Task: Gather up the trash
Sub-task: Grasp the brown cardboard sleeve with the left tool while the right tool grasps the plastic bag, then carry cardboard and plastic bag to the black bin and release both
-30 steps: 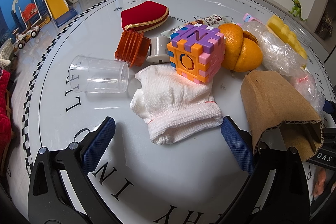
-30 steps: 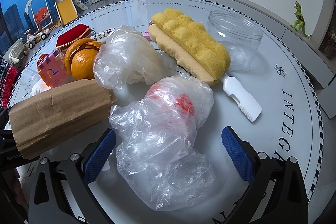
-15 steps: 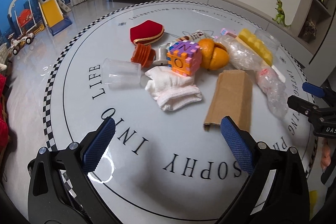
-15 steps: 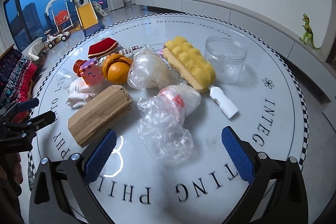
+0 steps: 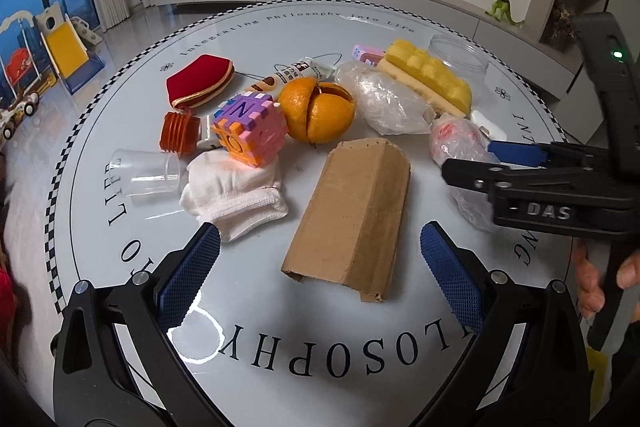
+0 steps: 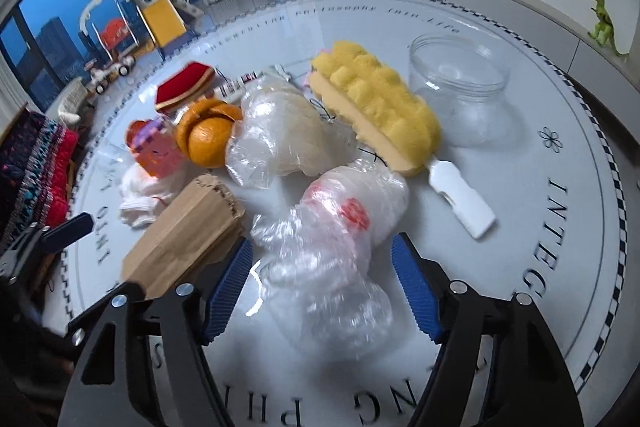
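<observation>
A folded brown cardboard piece [image 5: 354, 211] lies mid-table; my left gripper [image 5: 320, 279] is open with the cardboard's near end between its blue pads. A crumpled clear plastic bag with red print [image 6: 332, 259] lies in front of my right gripper [image 6: 320, 283], which is open with its pads on either side of the bag. It also shows in the left wrist view [image 5: 456, 143], partly behind the right gripper [image 5: 520, 167]. A second crumpled plastic bag [image 6: 280, 135] and a split orange peel [image 5: 318, 109] lie behind.
On the round white table [image 5: 280, 327]: a white cloth glove [image 5: 236, 191], foam letter cube [image 5: 250, 131], clear cup [image 5: 144, 173], orange cap [image 5: 178, 133], red pouch [image 5: 200, 81], yellow sponge brush [image 6: 376, 107], clear jar [image 6: 460, 83].
Both grippers came back in toward the table. The left now straddles the cardboard's near end. The right has narrowed and sits around the printed plastic bag.
</observation>
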Demonstrator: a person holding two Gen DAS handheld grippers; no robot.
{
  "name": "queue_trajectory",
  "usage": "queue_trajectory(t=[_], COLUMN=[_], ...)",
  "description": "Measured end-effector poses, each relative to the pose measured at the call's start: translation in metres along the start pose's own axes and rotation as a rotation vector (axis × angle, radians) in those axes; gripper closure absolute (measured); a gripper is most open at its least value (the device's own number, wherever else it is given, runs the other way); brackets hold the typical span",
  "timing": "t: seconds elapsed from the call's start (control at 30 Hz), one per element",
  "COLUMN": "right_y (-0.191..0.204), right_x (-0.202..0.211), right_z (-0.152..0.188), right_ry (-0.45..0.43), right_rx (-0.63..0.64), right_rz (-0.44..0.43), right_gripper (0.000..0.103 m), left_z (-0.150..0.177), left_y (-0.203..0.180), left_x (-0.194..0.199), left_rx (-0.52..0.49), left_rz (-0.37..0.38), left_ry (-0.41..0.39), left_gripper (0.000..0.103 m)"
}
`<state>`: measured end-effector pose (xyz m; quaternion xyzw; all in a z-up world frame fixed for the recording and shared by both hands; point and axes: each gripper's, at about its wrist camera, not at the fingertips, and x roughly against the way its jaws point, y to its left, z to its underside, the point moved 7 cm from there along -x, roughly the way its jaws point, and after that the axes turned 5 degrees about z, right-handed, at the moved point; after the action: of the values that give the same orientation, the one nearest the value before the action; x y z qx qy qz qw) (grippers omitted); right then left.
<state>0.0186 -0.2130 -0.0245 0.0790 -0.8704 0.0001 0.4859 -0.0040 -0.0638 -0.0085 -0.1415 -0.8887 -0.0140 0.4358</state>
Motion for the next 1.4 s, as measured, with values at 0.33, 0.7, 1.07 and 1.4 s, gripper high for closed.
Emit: queue_trajectory(t=[0.33,0.7,1.07,1.4], right_y=[-0.016,-0.02,0.047,0.152], right_x=[-0.001,0.037,0.056,0.064], right_z=[-0.001,0.004,0.016,0.042], right_ry=[-0.018,-0.096,-0.118,-0.112], right_rx=[-0.042,-0.068,0.023,0.173], right_rz=[-0.017,-0.018,-0.071,-0.203], right_gripper=[0.07,0.07,0.07,0.07], left_z=[-0.007,0.0,0.035,0.086], left_y=[-0.025,-0.016,0.023,0.091], left_x=[-0.036,-0.052,0.015,0.089], left_rx=[-0.074,-0.011,0.092,0.207], left_rz=[0.011,0.022,-0.002,-0.115], left_ry=[0.063,0.071,-0.008,-0.076], left_gripper=[0.014,0.064,0.064,0.064])
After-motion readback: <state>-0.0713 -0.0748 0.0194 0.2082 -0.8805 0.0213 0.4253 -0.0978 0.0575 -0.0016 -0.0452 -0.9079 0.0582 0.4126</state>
